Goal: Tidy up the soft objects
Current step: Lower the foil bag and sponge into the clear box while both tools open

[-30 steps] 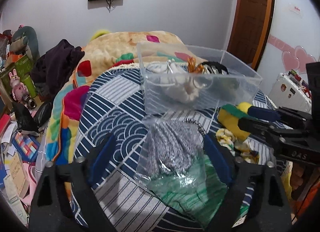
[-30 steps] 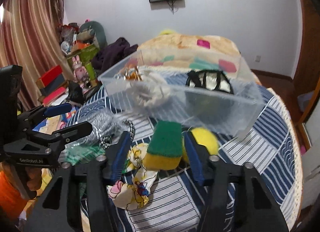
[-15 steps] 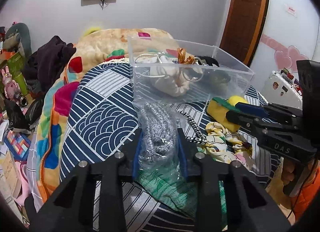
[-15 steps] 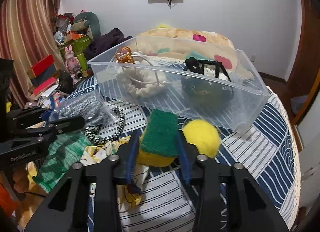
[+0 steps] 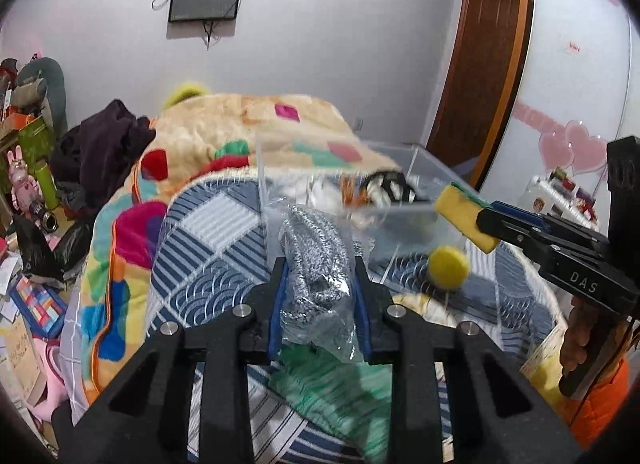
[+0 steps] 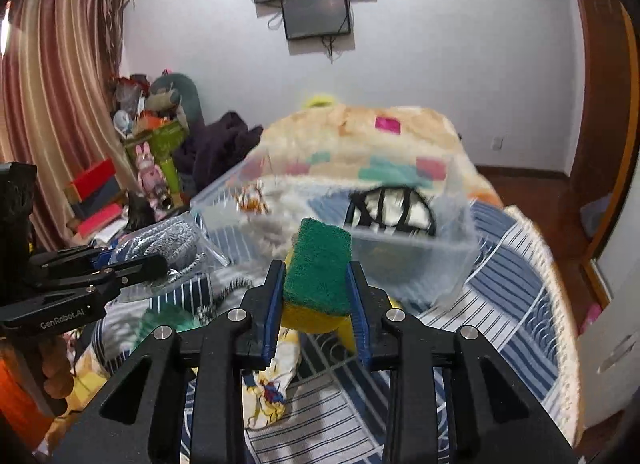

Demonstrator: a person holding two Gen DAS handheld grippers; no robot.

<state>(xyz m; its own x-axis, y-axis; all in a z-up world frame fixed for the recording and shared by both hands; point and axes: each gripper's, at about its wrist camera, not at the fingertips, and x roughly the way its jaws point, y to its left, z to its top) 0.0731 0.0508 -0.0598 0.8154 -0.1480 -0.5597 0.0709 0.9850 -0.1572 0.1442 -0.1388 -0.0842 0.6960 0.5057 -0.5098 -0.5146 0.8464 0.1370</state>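
Note:
My left gripper [image 5: 318, 276] is shut on a clear bag of silver steel wool [image 5: 316, 264] and holds it lifted above the bed. My right gripper [image 6: 316, 276] is shut on a green and yellow sponge [image 6: 318, 264], also lifted; it shows in the left wrist view [image 5: 464, 219] near the bin's rim. The clear plastic bin [image 6: 452, 256] stands just behind both, holding a white cloth, a black strapped item [image 6: 390, 207] and an orange piece. A yellow ball [image 5: 448, 266] lies on the bed by the bin.
A green cloth [image 5: 340, 388] and a printed yellow cloth [image 6: 272, 380] lie on the blue patterned bedspread [image 6: 500, 284] below the grippers. A colourful blanket [image 5: 224, 135] is piled behind the bin. Clutter and toys [image 6: 152, 167] fill the left side.
Both grippers closed on their items and lifted them off the bed toward the bin. The sponge is off the bed; the yellow ball stays behind.

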